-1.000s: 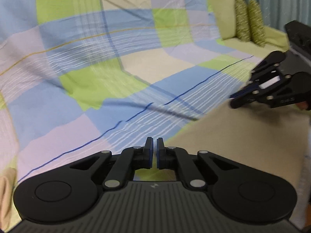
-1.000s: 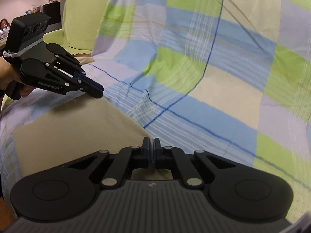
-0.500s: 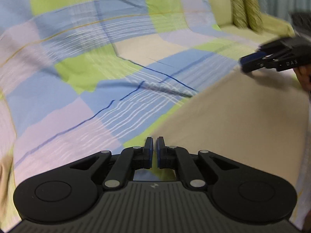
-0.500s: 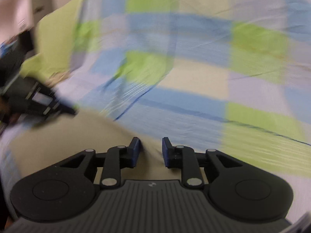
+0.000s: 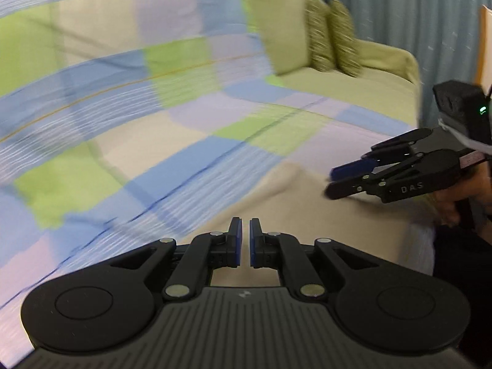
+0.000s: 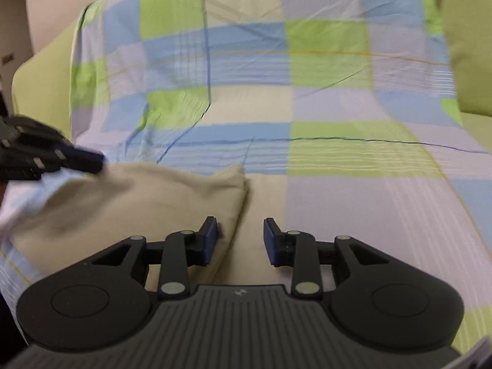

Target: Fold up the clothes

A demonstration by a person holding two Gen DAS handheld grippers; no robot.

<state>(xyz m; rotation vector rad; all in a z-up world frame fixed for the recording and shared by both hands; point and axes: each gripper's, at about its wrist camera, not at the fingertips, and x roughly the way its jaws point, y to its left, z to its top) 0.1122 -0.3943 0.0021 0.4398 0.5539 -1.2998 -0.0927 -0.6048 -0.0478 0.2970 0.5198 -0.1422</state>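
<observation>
A beige garment [image 6: 147, 203] is lying on a checked sheet [image 6: 307, 70] that is covering a green sofa [image 5: 363, 77]. Its folded corner is pointing away from the right gripper [image 6: 240, 240], whose jaws are standing wide apart and holding nothing; the cloth's edge is running just under and past its left finger [image 6: 209, 240]. In the left wrist view the same garment [image 5: 323, 215] is spreading beneath and ahead of the left gripper [image 5: 243, 243], whose jaws are sitting almost together with a thin gap; whether any cloth is pinched there is impossible to tell. The two grippers are hovering near opposite ends of the garment. Two patterned cushions [image 5: 332, 40] are leaning against the sofa back, well apart from the cloth.
</observation>
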